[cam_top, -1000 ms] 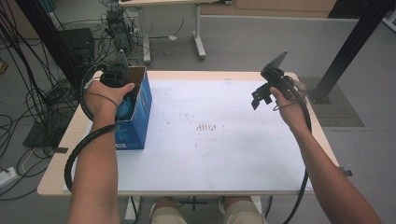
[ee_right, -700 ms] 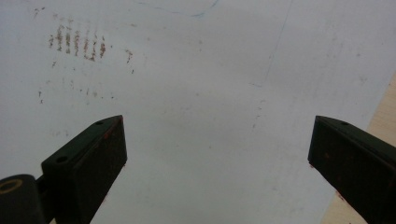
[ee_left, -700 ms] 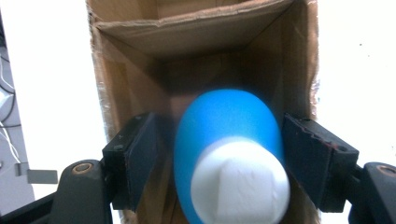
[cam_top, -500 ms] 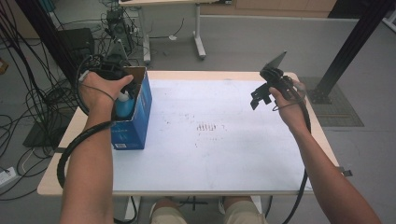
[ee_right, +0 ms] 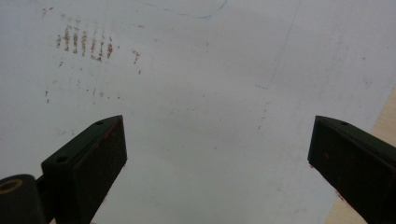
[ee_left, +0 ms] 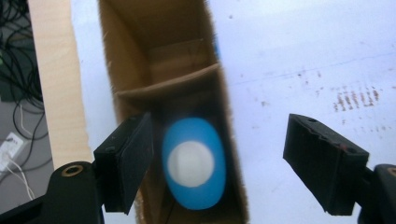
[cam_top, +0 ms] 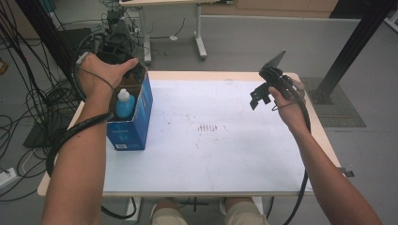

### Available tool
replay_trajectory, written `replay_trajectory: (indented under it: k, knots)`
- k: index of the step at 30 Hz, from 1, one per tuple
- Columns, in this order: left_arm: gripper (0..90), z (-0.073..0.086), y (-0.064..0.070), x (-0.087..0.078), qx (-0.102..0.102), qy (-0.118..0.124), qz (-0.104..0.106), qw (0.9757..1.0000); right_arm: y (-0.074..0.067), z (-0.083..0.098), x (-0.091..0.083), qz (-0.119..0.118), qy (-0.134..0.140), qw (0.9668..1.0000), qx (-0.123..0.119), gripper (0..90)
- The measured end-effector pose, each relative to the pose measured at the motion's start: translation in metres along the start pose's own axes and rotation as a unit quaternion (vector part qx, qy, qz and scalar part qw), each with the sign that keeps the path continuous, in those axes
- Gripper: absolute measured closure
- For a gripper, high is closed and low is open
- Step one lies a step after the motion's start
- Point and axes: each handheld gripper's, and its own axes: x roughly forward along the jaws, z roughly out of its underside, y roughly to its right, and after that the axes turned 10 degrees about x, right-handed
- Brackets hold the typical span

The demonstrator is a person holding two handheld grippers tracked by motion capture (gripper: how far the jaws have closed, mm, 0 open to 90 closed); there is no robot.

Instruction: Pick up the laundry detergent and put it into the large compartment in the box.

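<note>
A blue cardboard box (cam_top: 133, 122) stands open-topped at the table's left edge. Inside it a blue bottle with a white cap (cam_top: 124, 104) stands upright. My left gripper (cam_top: 136, 70) hangs above the box's far end and points down into it. In the left gripper view the bottle (ee_left: 194, 163) lies well below the left gripper (ee_left: 219, 130), whose jaws have just been opening and touch nothing. The box's brown inside (ee_left: 163, 56) has a divider. My right gripper (cam_top: 257, 97) is held open in the air over the table's right part; its own view has the right gripper (ee_right: 219, 126) above bare white sheet.
A white sheet (cam_top: 211, 154) with brownish marks (cam_top: 209, 127) covers the tabletop. Cables (cam_top: 28, 108) lie on the floor at left. Dark equipment (cam_top: 112, 28) stands behind the box. A black post (cam_top: 356, 42) rises at the right, and another table's legs (cam_top: 199, 37) stand beyond.
My left hand has risen from the box and moved toward its far end, uncovering the bottle that stays inside. Its jaws stand wider. The right hand has kept still.
</note>
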Motion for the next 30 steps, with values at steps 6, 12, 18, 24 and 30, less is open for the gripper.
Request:
replay_trajectory:
  k: [6, 12, 18, 24, 30]
  knots:
    - [21.0, -0.012, 0.022, -0.004, 0.037, 0.011, 0.011, 0.9992, 0.001, -0.001, -0.004, 0.001, 0.000, 1.0000, 0.002, 4.4]
    - [16.2, -0.034, 0.043, -0.002, 0.084, -0.006, 0.038, 0.9957, 0.004, -0.003, -0.004, 0.000, -0.003, 1.0000, 0.004, 4.4]
    - [14.1, -0.046, 0.070, 0.000, 0.124, -0.003, 0.039, 0.9915, 0.006, -0.004, -0.004, -0.001, -0.004, 1.0000, 0.006, 4.4]
    - [9.9, -0.055, 0.091, 0.000, 0.157, -0.001, 0.042, 0.9867, 0.008, -0.004, -0.004, 0.000, -0.004, 1.0000, 0.007, 4.4]
    - [8.8, -0.062, 0.107, 0.001, 0.180, -0.001, 0.047, 0.9825, 0.011, -0.004, -0.002, -0.001, -0.006, 0.9999, 0.010, 4.4]
